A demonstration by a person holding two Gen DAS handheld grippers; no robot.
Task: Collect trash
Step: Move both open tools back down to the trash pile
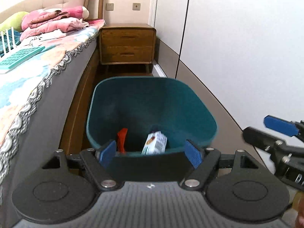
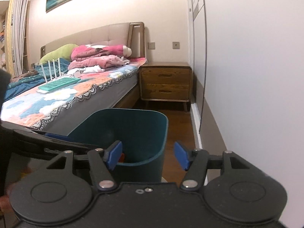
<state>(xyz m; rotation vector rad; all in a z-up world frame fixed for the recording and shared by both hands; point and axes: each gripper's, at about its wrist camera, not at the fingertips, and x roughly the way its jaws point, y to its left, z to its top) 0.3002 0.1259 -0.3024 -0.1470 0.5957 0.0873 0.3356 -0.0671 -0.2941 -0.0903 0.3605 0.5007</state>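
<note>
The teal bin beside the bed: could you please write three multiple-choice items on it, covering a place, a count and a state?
1. Where does the teal bin stand?
A. On the bed
B. On the floor between the bed and the white wardrobe
C. On top of the nightstand

2. How many items show inside the bin?
A. None
B. Two
C. Five

3. How does the left claw stand?
A. Open and empty
B. Shut on the carton
C. Shut on the bin's rim

Answers:
1. B, bed to one side, wardrobe to the other.
2. B, a red wrapper and a small carton.
3. A, its blue pads stand apart with nothing between them.
</note>
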